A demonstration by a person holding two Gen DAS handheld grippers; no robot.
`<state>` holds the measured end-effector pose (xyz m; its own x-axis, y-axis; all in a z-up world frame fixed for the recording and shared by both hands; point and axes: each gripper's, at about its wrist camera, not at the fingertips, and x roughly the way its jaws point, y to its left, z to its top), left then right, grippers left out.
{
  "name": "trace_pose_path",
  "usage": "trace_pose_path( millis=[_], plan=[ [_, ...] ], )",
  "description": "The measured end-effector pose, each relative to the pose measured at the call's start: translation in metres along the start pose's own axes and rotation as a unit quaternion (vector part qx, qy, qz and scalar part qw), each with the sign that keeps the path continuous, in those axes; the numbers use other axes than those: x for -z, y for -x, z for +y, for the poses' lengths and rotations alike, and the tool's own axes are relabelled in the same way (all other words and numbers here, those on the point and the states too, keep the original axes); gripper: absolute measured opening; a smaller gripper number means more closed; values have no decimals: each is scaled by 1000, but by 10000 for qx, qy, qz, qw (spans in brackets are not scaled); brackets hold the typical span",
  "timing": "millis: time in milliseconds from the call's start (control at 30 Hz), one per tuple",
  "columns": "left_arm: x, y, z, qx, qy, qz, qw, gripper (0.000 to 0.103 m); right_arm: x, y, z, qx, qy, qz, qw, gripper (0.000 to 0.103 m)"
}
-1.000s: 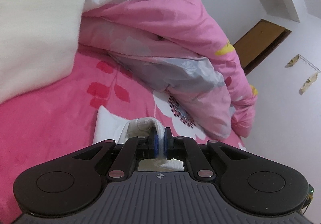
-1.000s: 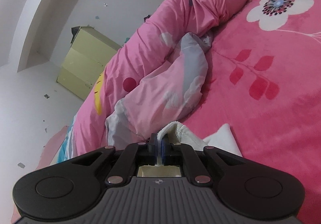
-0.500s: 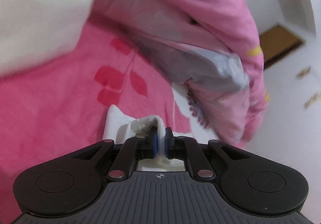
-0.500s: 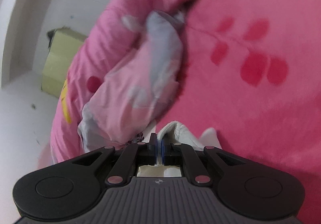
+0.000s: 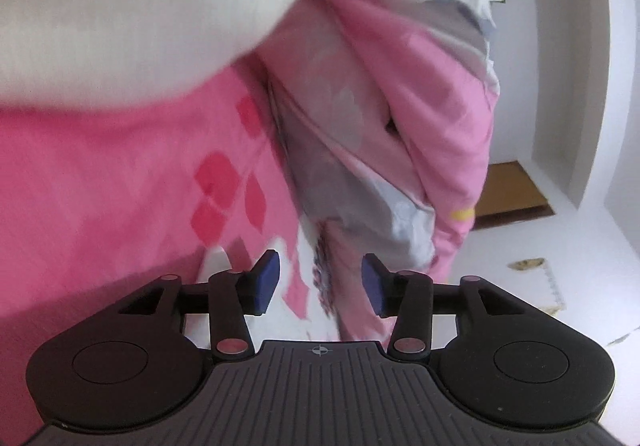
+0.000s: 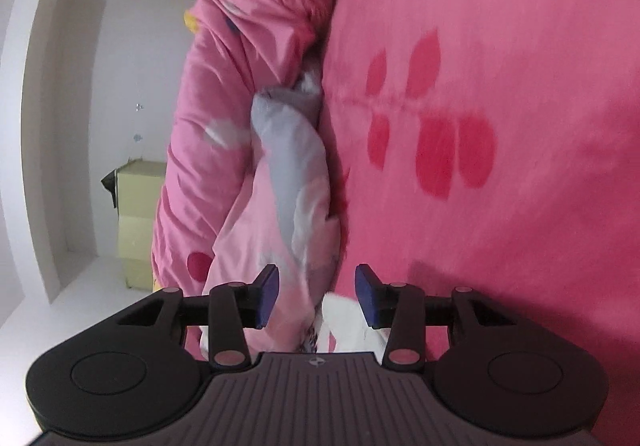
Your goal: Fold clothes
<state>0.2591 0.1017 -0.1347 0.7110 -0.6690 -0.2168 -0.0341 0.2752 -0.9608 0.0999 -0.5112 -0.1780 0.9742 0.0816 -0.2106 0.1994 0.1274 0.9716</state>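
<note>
The left gripper (image 5: 320,284) is seen with its two blue-padded fingers (image 5: 266,280) apart and opening, and nothing is clamped between them; only the pink bed cover (image 5: 100,186) and the bunched quilt (image 5: 400,106) are seen through the gap. A small white tip of the garment (image 5: 218,260) shows just left of the left finger, not pressed by either pad. The right gripper (image 6: 316,296) is likewise opening, its two fingers (image 6: 268,292) spread; a white piece of the garment (image 6: 344,320) lies on the bed low in the gap, close to the right finger, though contact cannot be told. A large blurred white cloth (image 5: 140,6) fills the far left of the left wrist view. One quilt, pink with grey and white patches, is heaped along the far side of the bed in both views. One pale yellow cabinet (image 6: 140,222) stands at the left beside the white wall in the right wrist view.
</note>
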Motion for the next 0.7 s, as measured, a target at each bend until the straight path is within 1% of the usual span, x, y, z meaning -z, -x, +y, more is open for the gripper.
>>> trace_pose_path(
  millis=[33,100,133,167,233,267,300,333,367,400,433,500,533,567,600,633,700],
  plan=[
    [0,1,-3,-94,-133,-7,9999,46,0,5,3,17,60,-74,10000,45],
    [4,0,-15,-478,-662,-6,9967,47,2,11,16,35,339,-141,9993,45],
    [6,-1,-22,-698,-969,-9,9928,47,6,13,26,43,568,-132,9983,45],
    [9,-2,-29,-916,-1279,-9,9876,47,11,13,41,72,950,-48,9954,45],
    [16,-5,-40,-1342,-1937,12,9718,47,26,5,71,172,1766,231,9839,45],
    [20,-7,-46,-1546,-2267,27,9616,48,38,-2,90,220,2313,459,9715,45],
    [24,-10,-50,-1707,-2602,60,9503,49,52,-10,106,256,2817,698,9566,45],
    [28,-13,-53,-1831,-2865,82,9404,49,70,-22,122,295,3353,980,9365,45],
    [32,-16,-55,-1947,-3124,92,9297,49,88,-34,138,327,3880,1264,9124,45],
    [36,-18,-55,-2022,-3329,104,9210,49,110,-47,151,328,4400,1557,8838,45],
    [39,-19,-52,-2062,-3455,135,9154,49,132,-60,161,306,4876,1798,8538,45],
    [45,-23,-46,-2140,-3697,198,9040,49,175,-85,175,242,5702,2242,7899,44],
    [47,-25,-43,-2172,-3770,222,9001,49,198,-98,177,185,6056,2457,7566,42],
    [47,-27,-42,-2172,-3797,229,8989,49,219,-111,180,126,6375,2662,7229,42],
    [47,-28,-40,-2168,-3817,236,8982,49,237,-121,180,59,6602,2848,6949,41],
    [46,-28,-38,-2144,-3803,241,8993,49,254,-132,179,-2,6810,3028,6668,39],
    [45,-29,-36,-2114,-3769,257,9014,49,284,-153,175,-77,7112,3349,6181,37]
  ],
)
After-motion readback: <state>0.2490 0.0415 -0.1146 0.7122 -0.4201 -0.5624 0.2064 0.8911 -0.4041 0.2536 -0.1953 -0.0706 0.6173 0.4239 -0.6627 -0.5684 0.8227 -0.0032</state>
